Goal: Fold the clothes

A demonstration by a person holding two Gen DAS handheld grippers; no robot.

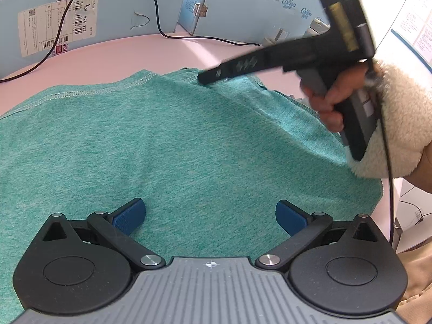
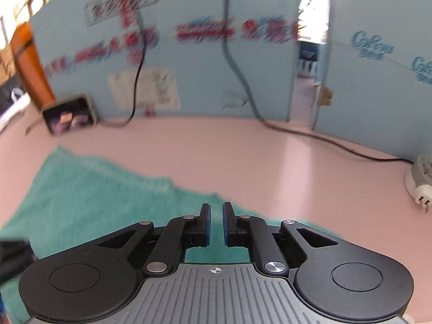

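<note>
While the left gripper [image 1: 210, 216] hovers wide over the green shirt [image 1: 175, 140], the right gripper [image 2: 216, 222] stands narrowly parted, seemingly empty, at its far edge.

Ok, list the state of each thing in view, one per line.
Green shirt: spread on the pink table, far edge lifted into a ridge.
Left gripper: open, hovering over the shirt.
Right gripper: narrow gap, nothing between its pads.
Black cable: lying slack on the table.
</note>
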